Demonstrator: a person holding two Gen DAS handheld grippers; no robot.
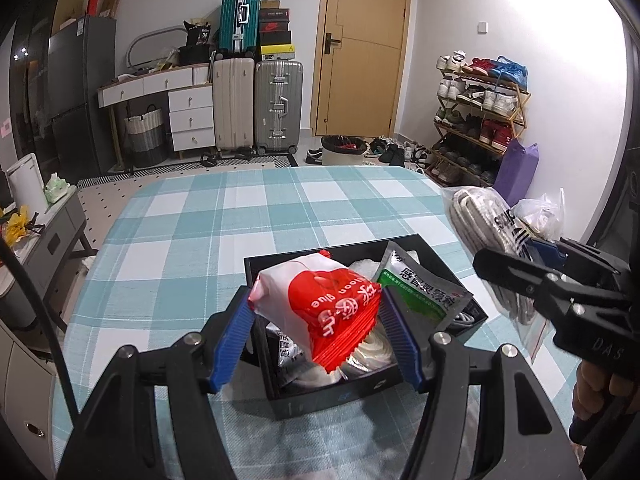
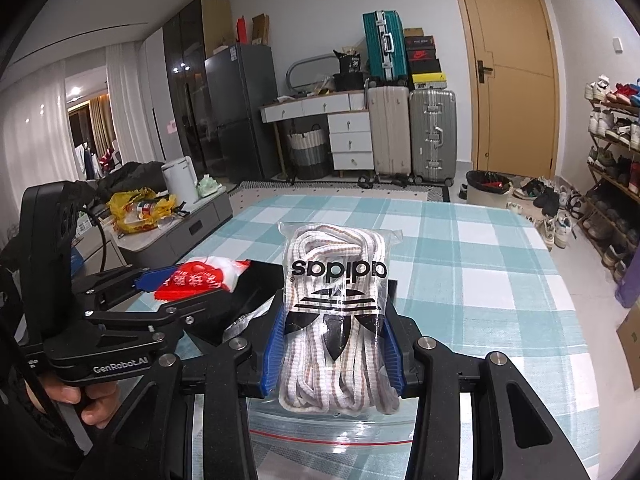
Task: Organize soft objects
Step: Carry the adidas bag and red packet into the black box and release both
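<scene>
Over the near edge of the table (image 1: 200, 216), left wrist view: left claw (image 1: 316, 316) pinching a red-and-white packet (image 1: 320, 304), blue pads pressed on both its sides, packet held just above an open black box (image 1: 280, 400). Box sits on the checked cloth near the table's near edge. Already in the box: a green-and-silver sachet (image 1: 424, 296) leaning on the far-right wall, some white soft items and a dark-printed pouch lower down; exact count cannot be told. Right claw (image 1: 516, 276) visible at the right edge, carrying a clear bag of laces (image 1: 480, 232).

Right wrist view: right claw (image 2: 334, 344) clamped on the bag of laces (image 2: 336, 300), adidas print facing the camera, bag lifted off the cloth. Beneath it, flat on the table's near edge, a clear zip bag (image 2: 332, 432), apparently empty. Left claw (image 2: 180, 288) at left with the red-and-white packet (image 2: 200, 278) over the black box (image 2: 260, 280).

Progress estimate: partly done. Several soft items boxed; packet and laces in hand, not yet placed. Remaining: lower both into the box; zip bag's fate unclear.
</scene>
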